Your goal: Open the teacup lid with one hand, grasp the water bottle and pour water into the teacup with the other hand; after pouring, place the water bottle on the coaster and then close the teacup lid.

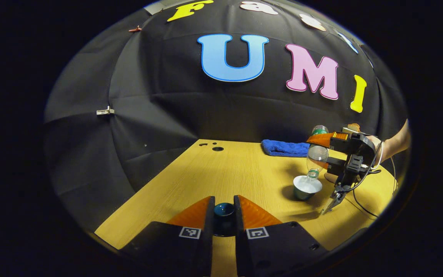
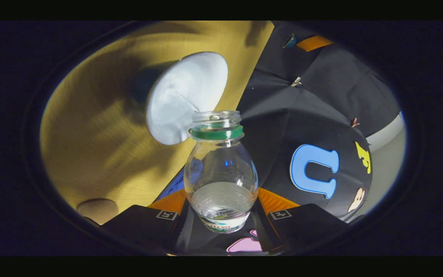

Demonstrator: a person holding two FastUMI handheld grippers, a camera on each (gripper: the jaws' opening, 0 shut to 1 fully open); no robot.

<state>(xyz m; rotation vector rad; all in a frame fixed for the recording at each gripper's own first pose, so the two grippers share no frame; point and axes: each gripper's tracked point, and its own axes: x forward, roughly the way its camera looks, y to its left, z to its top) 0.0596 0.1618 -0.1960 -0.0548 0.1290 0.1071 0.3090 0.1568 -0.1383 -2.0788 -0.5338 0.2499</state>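
Two tools are working. At the bottom middle of the left gripper view, the left tool [image 1: 223, 215] is pinching the dark round teacup lid [image 1: 223, 210]. Lower right, the right tool [image 1: 320, 152] is squeezing the clear plastic water bottle [image 1: 317, 156], tipping it over the white-inside teacup [image 1: 307, 187] on the yellow wooden tabletop [image 1: 221, 173].

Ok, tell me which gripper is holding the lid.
The left gripper: its jaws grip the dark teacup lid. The right gripper instead clamps the tilted water bottle over the teacup.
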